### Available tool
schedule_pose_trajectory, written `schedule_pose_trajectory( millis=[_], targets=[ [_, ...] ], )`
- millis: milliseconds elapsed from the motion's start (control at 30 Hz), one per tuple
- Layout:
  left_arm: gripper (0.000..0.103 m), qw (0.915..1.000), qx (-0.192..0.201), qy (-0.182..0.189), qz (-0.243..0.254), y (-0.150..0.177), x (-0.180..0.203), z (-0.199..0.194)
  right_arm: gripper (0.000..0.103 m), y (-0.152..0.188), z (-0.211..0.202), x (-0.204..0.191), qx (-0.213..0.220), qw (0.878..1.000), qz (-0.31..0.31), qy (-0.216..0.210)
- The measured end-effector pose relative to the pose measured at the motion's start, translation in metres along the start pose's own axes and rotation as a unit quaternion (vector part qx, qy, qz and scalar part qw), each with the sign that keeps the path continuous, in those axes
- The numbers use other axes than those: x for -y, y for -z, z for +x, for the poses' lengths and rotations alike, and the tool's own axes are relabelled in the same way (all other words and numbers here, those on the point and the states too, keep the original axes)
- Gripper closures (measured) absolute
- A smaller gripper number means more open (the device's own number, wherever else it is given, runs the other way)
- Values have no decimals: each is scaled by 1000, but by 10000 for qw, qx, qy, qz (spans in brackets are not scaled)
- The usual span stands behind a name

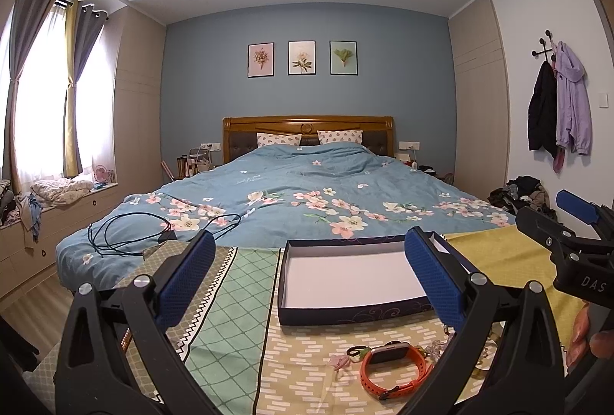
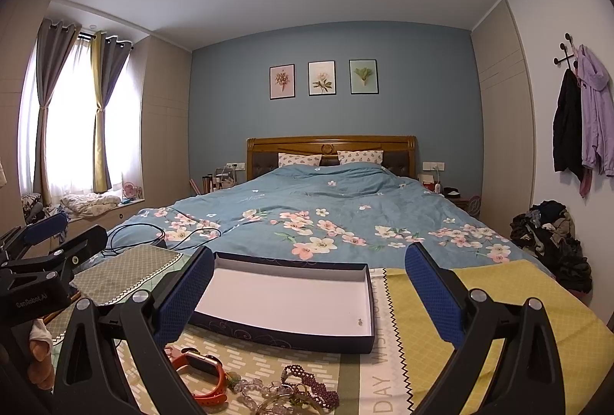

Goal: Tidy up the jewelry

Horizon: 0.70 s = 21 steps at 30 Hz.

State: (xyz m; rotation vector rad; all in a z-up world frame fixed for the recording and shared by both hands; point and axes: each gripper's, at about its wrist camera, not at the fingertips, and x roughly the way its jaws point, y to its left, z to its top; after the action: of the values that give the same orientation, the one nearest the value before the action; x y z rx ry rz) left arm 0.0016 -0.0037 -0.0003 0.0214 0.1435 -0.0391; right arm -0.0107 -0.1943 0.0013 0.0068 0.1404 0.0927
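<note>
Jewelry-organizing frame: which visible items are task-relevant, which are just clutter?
Task-relevant:
- open box, nearly empty
- orange watch
- purple beaded bracelet
- clear bead bracelet
- left gripper and right gripper, both open and empty

Clutter:
- black cable on the bed
- clothes pile
- hanging jackets

A home bedroom: bed [image 1: 307, 192], curtains [image 1: 73, 85], hanging jackets [image 1: 560, 108].

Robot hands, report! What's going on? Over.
Left gripper open, empty. Right gripper open, empty. Jewelry still outside the box. Nothing blocking.
</note>
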Motion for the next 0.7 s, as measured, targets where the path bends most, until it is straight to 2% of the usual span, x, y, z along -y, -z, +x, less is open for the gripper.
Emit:
schedule_pose_trajectory(
  millis=[700],
  targets=[
    [6,10000,-13,40,10,0,2,-3,7,2,2,0,-25,10000,23,7]
  ],
)
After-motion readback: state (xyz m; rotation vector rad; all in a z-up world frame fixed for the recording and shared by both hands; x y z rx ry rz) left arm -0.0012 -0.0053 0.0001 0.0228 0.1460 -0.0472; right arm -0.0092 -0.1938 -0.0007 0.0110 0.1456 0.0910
